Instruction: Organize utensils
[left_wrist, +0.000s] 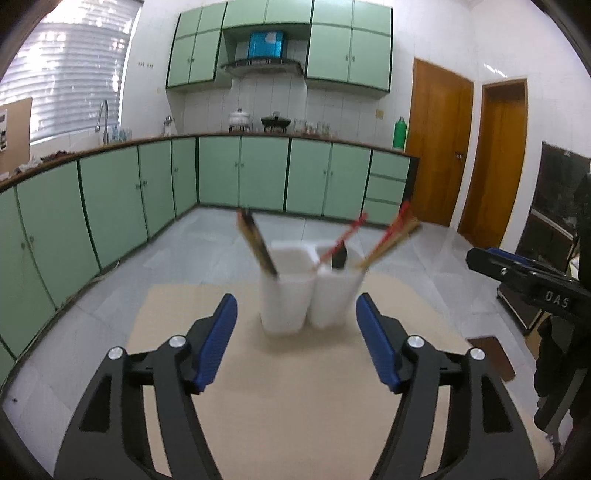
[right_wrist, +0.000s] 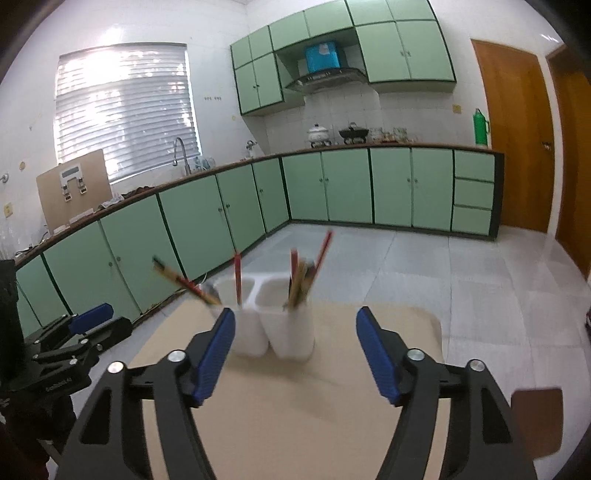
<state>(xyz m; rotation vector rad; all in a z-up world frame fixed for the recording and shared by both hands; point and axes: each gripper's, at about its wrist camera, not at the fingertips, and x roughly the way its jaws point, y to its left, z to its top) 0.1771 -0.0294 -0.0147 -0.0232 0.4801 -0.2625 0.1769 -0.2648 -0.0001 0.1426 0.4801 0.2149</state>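
Both hand-held grippers wide open, holding nothing

Our left hand-held gripper (left_wrist: 297, 328) faces the white utensil holders (left_wrist: 306, 291); only the right hand-held gripper (right_wrist: 295, 343) view catches the cardboard box (right_wrist: 74, 188) by the window.

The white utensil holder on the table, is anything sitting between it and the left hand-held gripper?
Nothing visible does. The left hand-held gripper is open and empty, and only bare tan table lies between its fingers and the white utensil holder, which stands just ahead. The right hand-held gripper is off to the side.
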